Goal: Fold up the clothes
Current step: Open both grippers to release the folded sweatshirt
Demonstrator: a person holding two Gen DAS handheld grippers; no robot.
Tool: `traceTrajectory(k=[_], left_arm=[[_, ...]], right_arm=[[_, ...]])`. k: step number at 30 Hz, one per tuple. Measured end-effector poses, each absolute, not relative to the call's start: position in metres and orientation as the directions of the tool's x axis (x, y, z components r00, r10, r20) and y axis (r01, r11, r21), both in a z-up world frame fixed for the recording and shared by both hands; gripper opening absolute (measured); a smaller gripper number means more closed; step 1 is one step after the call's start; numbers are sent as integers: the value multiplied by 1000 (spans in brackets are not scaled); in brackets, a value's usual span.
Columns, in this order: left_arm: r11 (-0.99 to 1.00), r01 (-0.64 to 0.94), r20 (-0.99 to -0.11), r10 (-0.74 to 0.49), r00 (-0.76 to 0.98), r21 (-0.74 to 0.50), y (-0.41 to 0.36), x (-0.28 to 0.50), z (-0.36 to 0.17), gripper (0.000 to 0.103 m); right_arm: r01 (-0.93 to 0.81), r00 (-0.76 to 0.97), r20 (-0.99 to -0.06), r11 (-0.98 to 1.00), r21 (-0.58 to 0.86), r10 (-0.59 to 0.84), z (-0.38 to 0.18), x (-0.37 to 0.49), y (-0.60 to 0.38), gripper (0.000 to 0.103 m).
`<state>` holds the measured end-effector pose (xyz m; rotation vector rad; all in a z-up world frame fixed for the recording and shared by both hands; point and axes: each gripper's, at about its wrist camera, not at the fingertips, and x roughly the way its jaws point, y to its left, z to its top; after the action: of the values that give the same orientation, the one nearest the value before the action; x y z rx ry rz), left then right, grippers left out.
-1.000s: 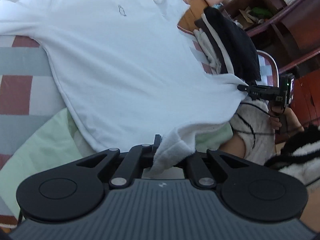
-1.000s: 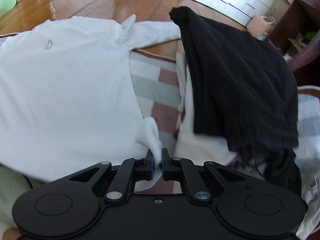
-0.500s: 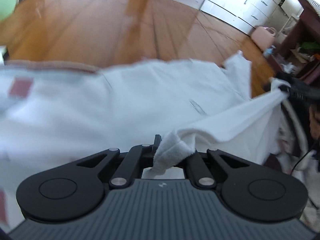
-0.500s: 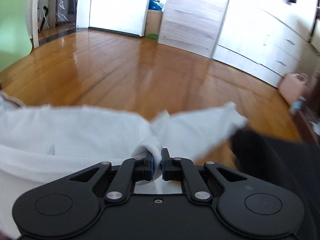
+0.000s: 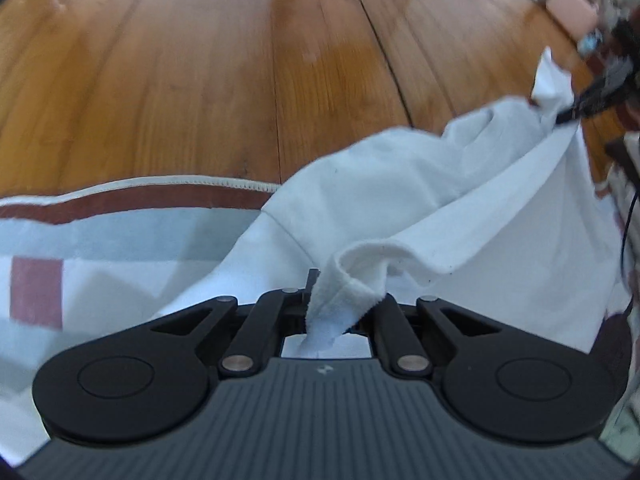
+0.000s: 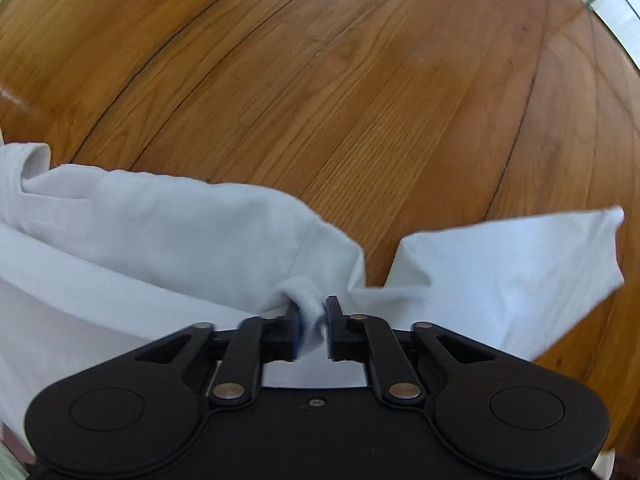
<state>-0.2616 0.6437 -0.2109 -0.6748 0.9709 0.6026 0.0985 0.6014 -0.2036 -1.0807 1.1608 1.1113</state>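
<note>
A white T-shirt (image 5: 492, 224) lies on a checked blanket (image 5: 92, 236), with its lower part lifted and doubled over itself. My left gripper (image 5: 346, 300) is shut on a bunched piece of the shirt's hem. In the left wrist view, my right gripper (image 5: 580, 106) shows at the far right, pulling another bit of hem taut. From the right wrist view, the right gripper (image 6: 313, 312) is shut on a roll of hem; the white T-shirt (image 6: 160, 240) spreads left and a sleeve (image 6: 512, 272) sticks out right over the floor.
Wooden floor (image 5: 240, 60) fills the space beyond the blanket's brown-and-white edge (image 5: 140, 196). A pink object (image 5: 572, 4) sits on the floor at the far right. The wooden floor (image 6: 360, 80) takes up the upper part of the right wrist view.
Both grippers have carried the held hem up and forward over the shirt toward its far end. The dark clothes pile has left both views; the cameras now look down past the blanket's edge.
</note>
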Motion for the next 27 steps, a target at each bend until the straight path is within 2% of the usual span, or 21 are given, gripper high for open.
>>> traceTrajectory(k=[2, 3, 6, 8, 10, 14, 18, 22, 24, 26, 27], left_arm=[[660, -698, -851, 170, 498, -277, 650, -268, -208, 12], [648, -697, -818, 194, 541, -307, 654, -277, -201, 18], [581, -748, -754, 321, 573, -321, 660, -302, -184, 20], [569, -768, -744, 368, 558, -294, 663, -311, -175, 21], [555, -769, -727, 379, 573, -316, 667, -316, -174, 33], [558, -745, -717, 341, 608, -366, 675, -304, -187, 37], [606, -711, -733, 290, 615, -357, 679, -275, -199, 37], [652, -673, -749, 238, 619, -350, 682, -246, -212, 49], [673, -653, -756, 212, 619, -346, 684, -231, -218, 49], [694, -632, -764, 185, 619, -343, 686, -217, -224, 50], [690, -633, -760, 184, 623, -352, 686, -215, -225, 56]], right_arm=[[-989, 41, -990, 150, -21, 134, -191, 101, 588, 20], [-988, 40, -988, 157, -17, 150, -186, 101, 580, 20], [-993, 105, -985, 68, -96, 140, -173, 87, 582, 21], [-984, 158, -976, -56, -169, 152, -166, 66, 596, 28], [-974, 176, -964, -103, -200, 200, -162, 50, 615, 43], [-992, 91, -975, -67, -107, 202, -176, 42, 640, 52], [-1000, -14, -981, -15, 11, 191, -194, 39, 661, 52], [-991, -120, -975, 38, 129, 186, -211, 36, 682, 53], [-983, -166, -969, 49, 178, 184, -218, 34, 686, 52], [-981, -190, -966, -3, 193, 177, -216, 27, 667, 36], [-979, -202, -964, -28, 200, 172, -215, 24, 658, 25]])
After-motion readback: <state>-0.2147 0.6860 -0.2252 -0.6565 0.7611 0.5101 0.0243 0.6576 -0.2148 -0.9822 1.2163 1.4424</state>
